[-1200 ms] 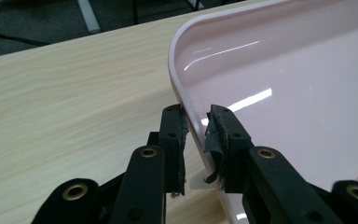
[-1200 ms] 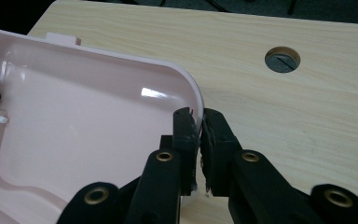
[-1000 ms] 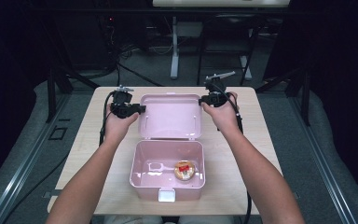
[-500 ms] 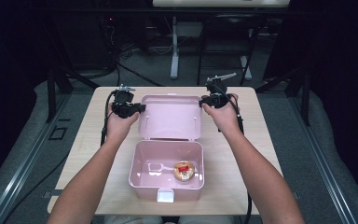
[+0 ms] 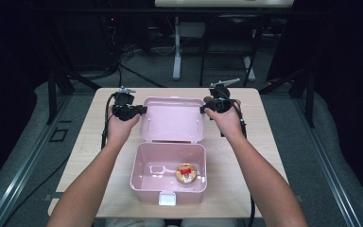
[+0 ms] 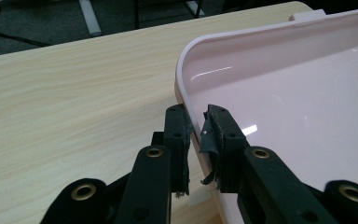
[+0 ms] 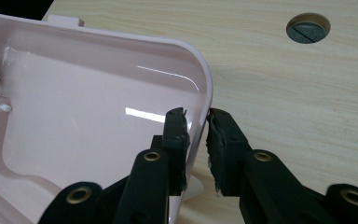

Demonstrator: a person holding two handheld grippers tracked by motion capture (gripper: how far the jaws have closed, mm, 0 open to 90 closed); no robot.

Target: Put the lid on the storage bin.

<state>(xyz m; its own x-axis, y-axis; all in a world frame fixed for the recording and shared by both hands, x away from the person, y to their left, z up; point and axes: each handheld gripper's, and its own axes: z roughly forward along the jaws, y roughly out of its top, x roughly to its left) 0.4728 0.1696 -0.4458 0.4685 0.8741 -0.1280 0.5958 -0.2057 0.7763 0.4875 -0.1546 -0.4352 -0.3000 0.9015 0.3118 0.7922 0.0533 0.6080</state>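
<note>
**Now: both tongs on the rim of the open pink lid**

Left tongs (image 6: 196,122) straddle the left rim of the lid (image 5: 172,118): one jaw outside over the bench (image 5: 85,151), the other inside over the glossy inner face. Jaws have just been closing, with the rim between them. In the left gripper view the pads sit close against the rim wall on both sides; reads as a pinch on the lid.

Right tongs (image 7: 196,119) straddle the opposite rim, near the rounded corner. Jaws have just been opening. In the right gripper view a narrow gap shows between the outer pad and the rim, so the rim is between the jaws but not pressed.

Lid lies flat, thrown back, spanning the space between the two tongs. The box (image 5: 168,172) it hinges to sits nearer the person than both tongs, open, with a small round red-and-yellow item (image 5: 186,172) inside near its right wall.

A round cable hole (image 7: 308,28) in the bench lies beyond the right tongs, apart from the lid.
</note>
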